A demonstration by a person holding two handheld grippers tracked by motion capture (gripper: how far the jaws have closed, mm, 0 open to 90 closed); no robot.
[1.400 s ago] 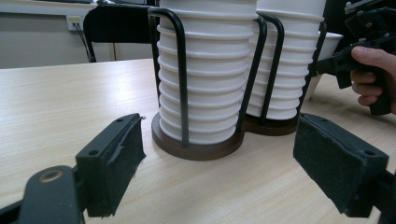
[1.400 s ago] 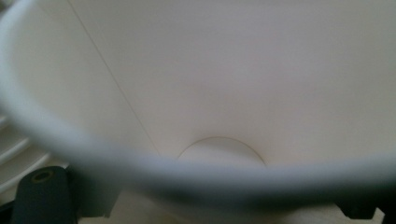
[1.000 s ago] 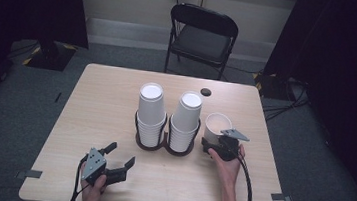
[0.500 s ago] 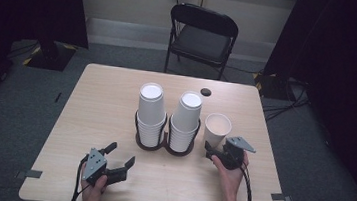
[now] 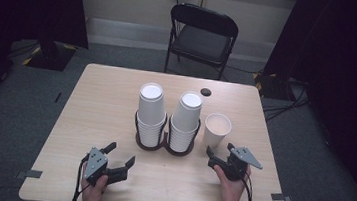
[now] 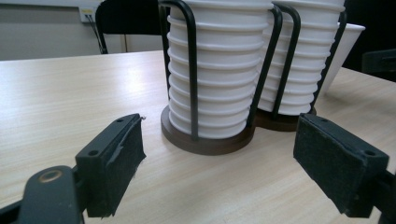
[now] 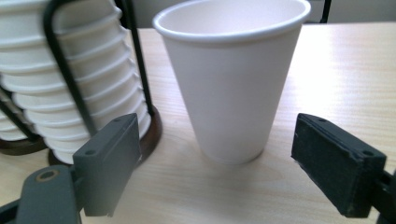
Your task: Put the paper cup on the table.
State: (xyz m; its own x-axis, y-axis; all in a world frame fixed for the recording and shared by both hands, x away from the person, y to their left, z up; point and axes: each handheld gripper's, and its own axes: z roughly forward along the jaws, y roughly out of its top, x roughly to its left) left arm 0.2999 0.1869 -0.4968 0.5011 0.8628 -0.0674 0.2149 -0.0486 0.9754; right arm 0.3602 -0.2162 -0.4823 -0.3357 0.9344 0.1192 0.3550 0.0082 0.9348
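Two stacks of white paper cups (image 5: 151, 105) (image 5: 187, 114) stand upside down in a black wire double holder (image 5: 164, 144) at the table's middle. A single white cup (image 5: 216, 129) (image 7: 231, 79) stands upright just right of the holder. My right gripper (image 5: 217, 154) (image 7: 219, 163) is open a little in front of that cup, with nothing between its jaws. My left gripper (image 5: 120, 157) (image 6: 219, 163) rests open near the front left, pointing at the holder's base (image 6: 205, 140), nothing held.
The light wooden table (image 5: 105, 108) has free surface on the left and along the front. A small dark round object (image 5: 205, 92) lies near the far edge. A black folding chair (image 5: 201, 35) stands behind the table.
My right gripper has drawn back toward the front edge, away from the single cup, which stays upright on the table. The left gripper has not moved.
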